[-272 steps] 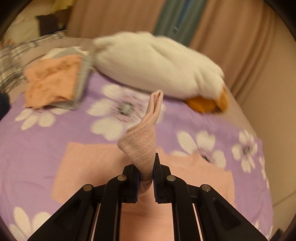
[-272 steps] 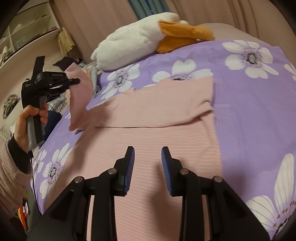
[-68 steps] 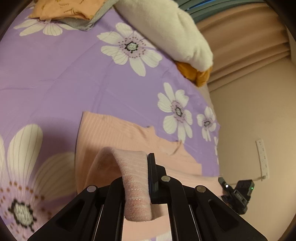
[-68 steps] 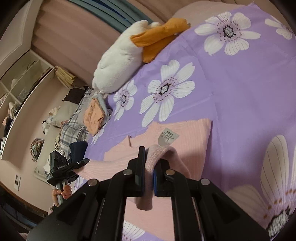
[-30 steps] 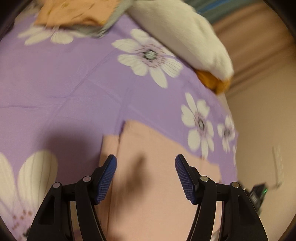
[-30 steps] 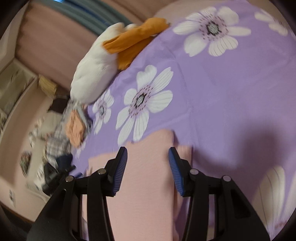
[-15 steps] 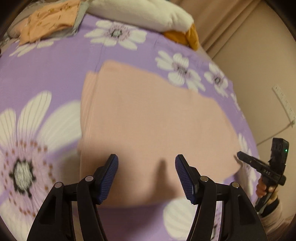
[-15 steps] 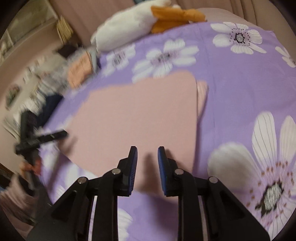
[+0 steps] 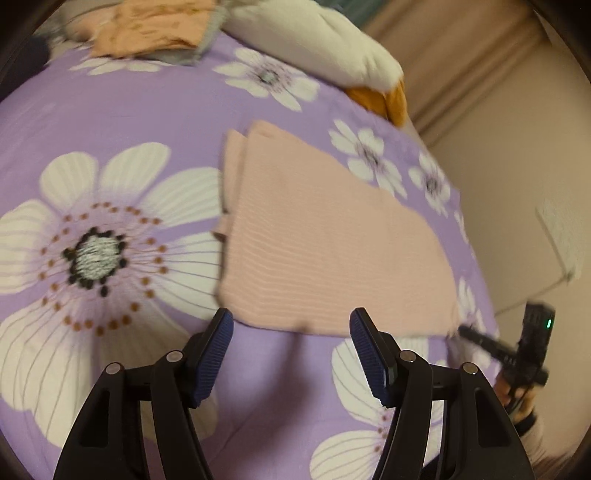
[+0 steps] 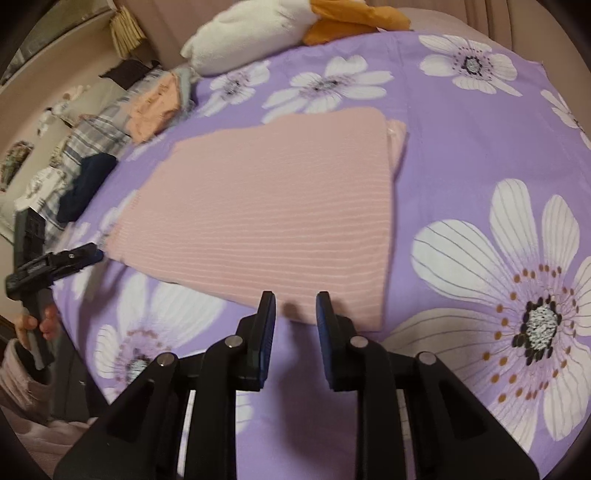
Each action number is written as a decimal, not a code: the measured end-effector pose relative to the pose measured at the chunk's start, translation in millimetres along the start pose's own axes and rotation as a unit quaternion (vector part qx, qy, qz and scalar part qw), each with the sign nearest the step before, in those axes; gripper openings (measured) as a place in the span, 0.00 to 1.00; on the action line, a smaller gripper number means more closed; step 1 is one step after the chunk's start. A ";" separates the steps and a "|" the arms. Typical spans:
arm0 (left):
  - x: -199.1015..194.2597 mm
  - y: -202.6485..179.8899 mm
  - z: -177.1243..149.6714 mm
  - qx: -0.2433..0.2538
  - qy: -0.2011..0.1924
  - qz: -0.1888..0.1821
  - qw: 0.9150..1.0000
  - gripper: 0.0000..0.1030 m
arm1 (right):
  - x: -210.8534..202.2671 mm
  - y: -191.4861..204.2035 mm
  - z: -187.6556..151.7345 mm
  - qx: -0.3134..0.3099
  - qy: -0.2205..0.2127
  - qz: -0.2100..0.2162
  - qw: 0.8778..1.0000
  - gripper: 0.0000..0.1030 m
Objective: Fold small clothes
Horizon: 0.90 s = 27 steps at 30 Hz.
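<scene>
Left wrist view:
Left gripper (image 9: 290, 332): jaws wide apart, nothing between them.
Pink garment (image 9: 325, 243): folded flat on the purple floral sheet (image 9: 110, 122), just beyond the fingertips.

Right wrist view:
Right gripper (image 10: 295, 306): jaws narrowed to a small gap, just been closing, nothing between them.
Pink garment (image 10: 266, 206): near edge just ahead of the fingertips.
Plush toy (image 10: 258, 26): far end of the bed.

A home bedroom: flowered purple bedsheet (image 10: 461, 122), plush duck (image 10: 258, 26), curtains (image 9: 461, 66), clothes pile (image 10: 155, 107).
</scene>
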<state>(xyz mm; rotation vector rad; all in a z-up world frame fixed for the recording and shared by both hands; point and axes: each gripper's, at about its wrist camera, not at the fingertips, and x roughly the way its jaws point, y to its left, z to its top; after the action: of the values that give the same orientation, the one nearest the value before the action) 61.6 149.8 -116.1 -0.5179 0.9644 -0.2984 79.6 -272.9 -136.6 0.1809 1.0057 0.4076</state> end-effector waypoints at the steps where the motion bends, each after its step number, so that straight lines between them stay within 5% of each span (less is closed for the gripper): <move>1: 0.2 6.3 1.9 -0.016 -0.003 -0.004 1.000 0.70 | -0.9 4.2 -0.5 0.000 -0.002 0.007 1.000 0.24; 12: 51.7 42.3 46.4 -0.119 0.001 -0.070 0.990 0.71 | 30.3 47.3 14.9 -0.001 0.002 0.077 0.997 0.24; 27: 105.8 27.3 101.3 -0.088 0.030 -0.103 0.990 0.71 | 101.8 66.5 100.6 -0.001 -0.007 0.078 0.997 0.24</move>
<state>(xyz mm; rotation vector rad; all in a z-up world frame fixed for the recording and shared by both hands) 204.5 152.6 -158.2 -0.7756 1.0016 -0.4190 196.1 -166.5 -140.9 0.2609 0.9797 0.5491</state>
